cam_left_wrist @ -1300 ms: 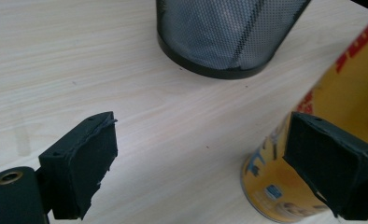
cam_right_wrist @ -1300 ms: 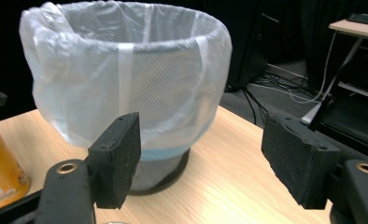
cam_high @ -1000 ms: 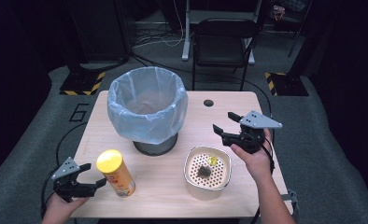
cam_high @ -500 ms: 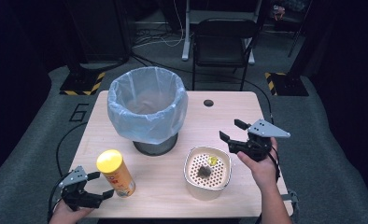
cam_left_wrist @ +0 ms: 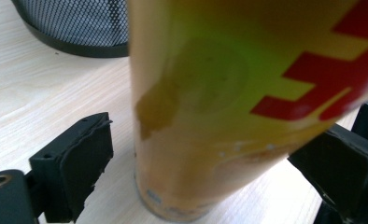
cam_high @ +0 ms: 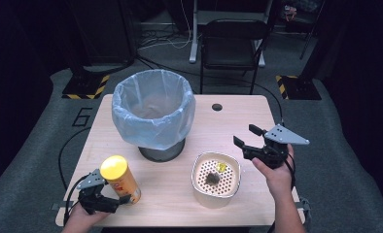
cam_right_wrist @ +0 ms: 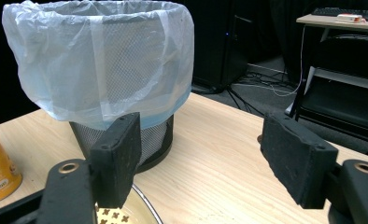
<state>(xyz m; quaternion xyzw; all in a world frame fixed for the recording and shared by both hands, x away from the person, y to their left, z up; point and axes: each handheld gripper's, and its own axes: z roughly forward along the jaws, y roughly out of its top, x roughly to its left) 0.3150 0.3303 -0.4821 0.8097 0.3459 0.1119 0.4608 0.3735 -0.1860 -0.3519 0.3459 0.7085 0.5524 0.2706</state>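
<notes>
A tall yellow-orange snack can with a yellow lid stands upright near the table's front left. My left gripper is open, with one jaw on each side of the can's base. In the left gripper view the can stands between the jaws of the left gripper, and a gap of table shows at the left jaw. My right gripper hovers open and empty, to the right of a white perforated bowl. The right gripper faces a mesh bin.
The mesh bin, lined with a pale plastic bag, stands at the table's middle left. The bowl holds a yellow scrap and a dark scrap. A round cable hole sits at the back of the table. A black chair stands behind the table.
My left gripper has slid right, so its jaws now flank the can's base. My right gripper has drifted slightly right and nearer to the person, still open.
</notes>
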